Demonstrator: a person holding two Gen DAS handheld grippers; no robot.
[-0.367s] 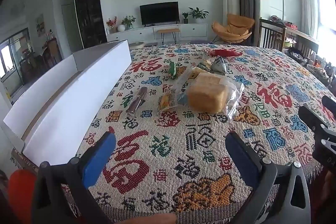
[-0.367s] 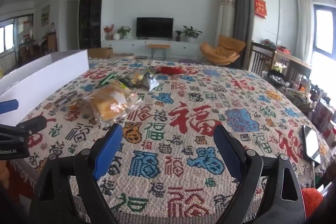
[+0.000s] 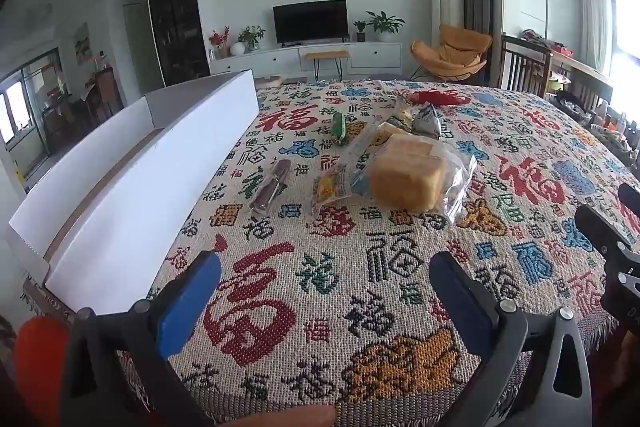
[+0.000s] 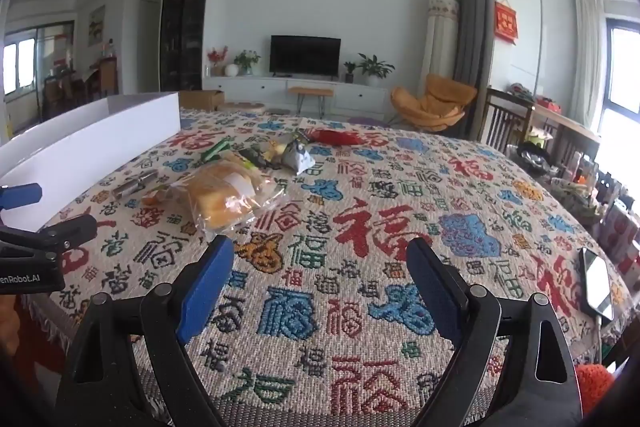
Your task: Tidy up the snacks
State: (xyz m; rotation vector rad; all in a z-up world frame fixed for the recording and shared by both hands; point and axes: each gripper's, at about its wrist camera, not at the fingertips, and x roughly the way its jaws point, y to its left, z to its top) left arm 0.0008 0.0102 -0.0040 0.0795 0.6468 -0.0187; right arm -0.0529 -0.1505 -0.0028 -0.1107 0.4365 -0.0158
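Observation:
A clear bag of bread [image 3: 408,175] lies mid-table, also in the right wrist view [image 4: 224,195]. Around it lie a small yellow packet [image 3: 328,187], a dark brown stick packet [image 3: 272,185], a green packet [image 3: 339,125], a grey pyramid packet [image 3: 428,121] and a red packet [image 3: 438,97]. A long white open box [image 3: 152,163] stands along the table's left side. My left gripper [image 3: 324,291] is open and empty near the front edge. My right gripper [image 4: 320,275] is open and empty, to the right of the bread.
The table wears a patterned woven cloth [image 4: 360,227]. A phone [image 4: 596,283] lies near its right edge. Wooden chairs [image 4: 516,119] and clutter stand to the right. My right gripper's side shows in the left wrist view [image 3: 612,251].
Both grippers have moved slightly forward toward the snacks; the snacks and box have not moved.

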